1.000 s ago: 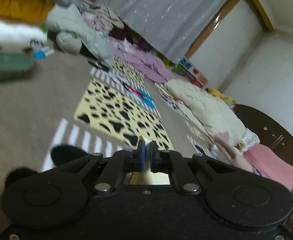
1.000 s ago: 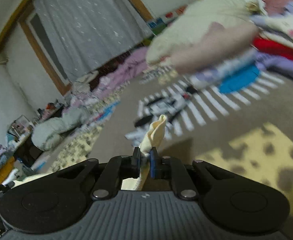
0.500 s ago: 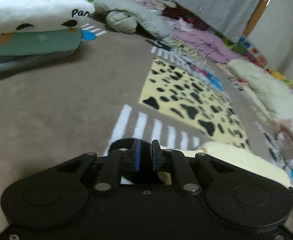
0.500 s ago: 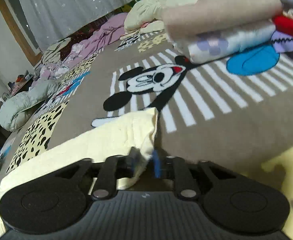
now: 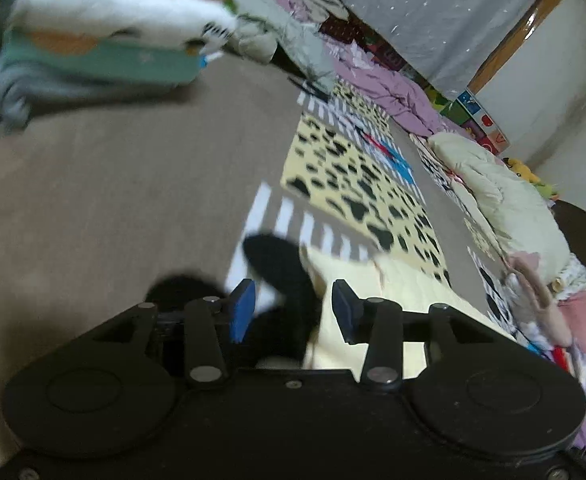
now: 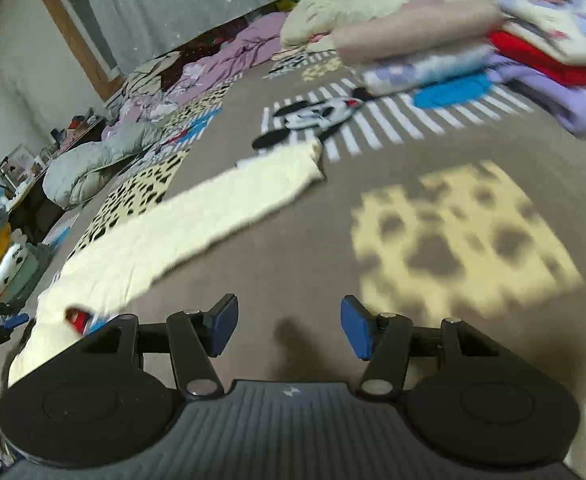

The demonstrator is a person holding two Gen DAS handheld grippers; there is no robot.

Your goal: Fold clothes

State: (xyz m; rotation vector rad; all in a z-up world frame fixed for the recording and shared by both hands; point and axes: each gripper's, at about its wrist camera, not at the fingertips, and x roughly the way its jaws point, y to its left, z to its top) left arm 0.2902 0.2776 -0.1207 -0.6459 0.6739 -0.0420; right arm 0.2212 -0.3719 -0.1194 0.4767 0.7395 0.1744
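Note:
A pale yellow garment [image 6: 197, 220] lies flat in a long strip on the brown patterned blanket [image 6: 373, 208], reaching from the lower left toward the cartoon mouse print [image 6: 313, 114]. My right gripper [image 6: 289, 330] stands open above bare blanket, to the right of the garment and clear of it. In the left wrist view the same pale yellow garment [image 5: 393, 292] lies just beyond and to the right of my left gripper [image 5: 293, 310], which is open with nothing between its blue pads; a black print patch shows between them.
A stack of folded clothes [image 5: 105, 36] sits at the upper left of the left wrist view. Another pile of folded clothes [image 6: 493, 40] lies at the upper right of the right wrist view. Bedding heaps [image 5: 505, 208] line the far edge near a grey curtain [image 5: 433, 8].
Both grippers were shut on the pale yellow garment a second ago; both have opened and let it go. The garment now lies spread flat on the blanket, and the right gripper has drawn back from it.

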